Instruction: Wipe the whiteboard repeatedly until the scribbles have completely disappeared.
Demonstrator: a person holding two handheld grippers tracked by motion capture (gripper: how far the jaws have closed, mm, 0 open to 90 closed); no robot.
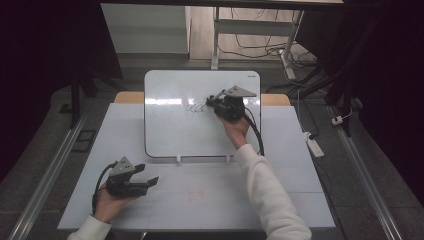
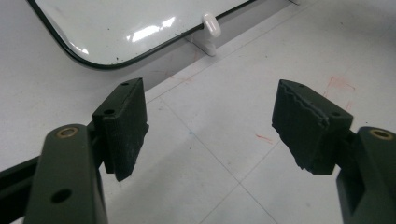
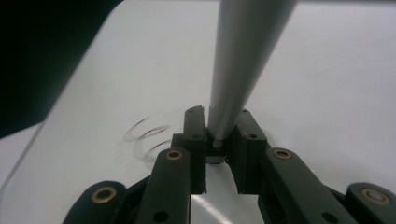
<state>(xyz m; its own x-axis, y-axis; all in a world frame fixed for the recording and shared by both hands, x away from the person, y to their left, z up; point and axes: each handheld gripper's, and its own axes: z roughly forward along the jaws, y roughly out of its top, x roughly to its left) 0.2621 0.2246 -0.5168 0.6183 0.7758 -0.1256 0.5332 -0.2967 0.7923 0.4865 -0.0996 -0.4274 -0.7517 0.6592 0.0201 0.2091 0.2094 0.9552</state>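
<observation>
A white whiteboard (image 1: 170, 130) with a dark rim lies on the table's far half. Black looping scribbles (image 1: 196, 107) sit near its upper middle. My right gripper (image 1: 214, 100) hovers at the board's upper right, shut on a grey marker (image 1: 216, 96) that points left toward the loops. In the right gripper view the marker (image 3: 243, 56) stands pinched between the jaws of the right gripper (image 3: 218, 126), with the loops (image 3: 149, 135) just to the left. My left gripper (image 1: 149, 173) rests on the table at the near left, open and holding nothing (image 2: 210, 126).
The white table (image 1: 290, 165) carries faint red marks (image 1: 197, 195) near its front. Two small white clips (image 1: 178, 160) hold the board's near edge (image 2: 116, 63). A power strip (image 1: 314, 145) and cables lie on the floor to the right. A desk frame stands beyond.
</observation>
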